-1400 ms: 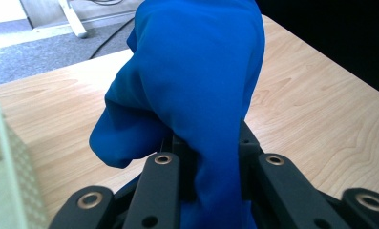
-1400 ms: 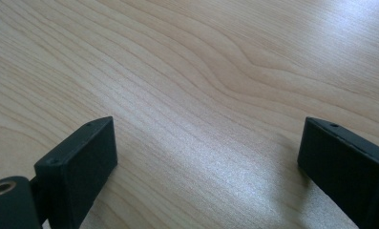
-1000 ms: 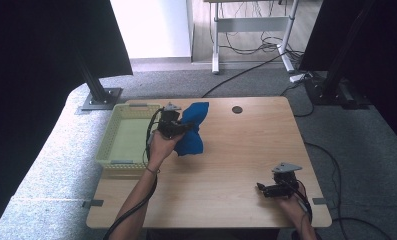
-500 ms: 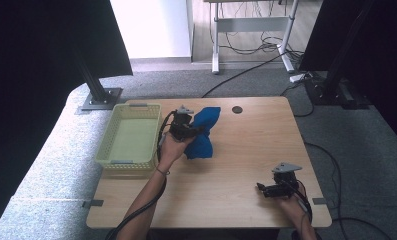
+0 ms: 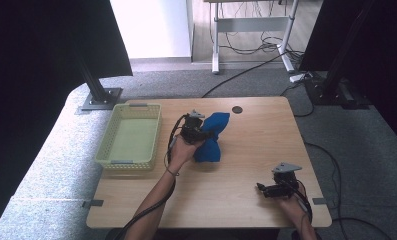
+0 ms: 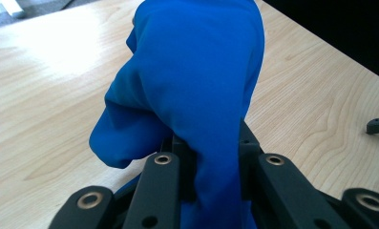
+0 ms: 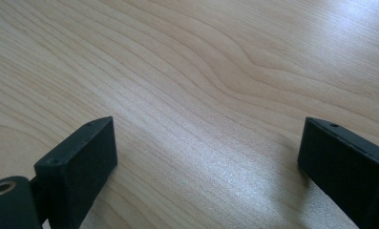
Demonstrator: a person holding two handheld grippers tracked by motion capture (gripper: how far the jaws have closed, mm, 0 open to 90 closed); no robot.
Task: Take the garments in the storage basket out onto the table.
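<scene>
Since the yellow basket (image 5: pixel 130 134) sits empty at the table's left, the left gripper (image 5: pixel 193 129) mid-table has its jaws pinched on a bunched fold of the blue cloth (image 6: pixel 196 90), which looks soft, light and floppy, so gripping a gathered fold seems right, while the right gripper (image 5: pixel 278 188) rests wide open on nothing

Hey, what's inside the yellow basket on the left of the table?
The yellow basket shows a bare pale floor in the high view, nothing inside. Its near wall hides a thin strip of that floor.
</scene>
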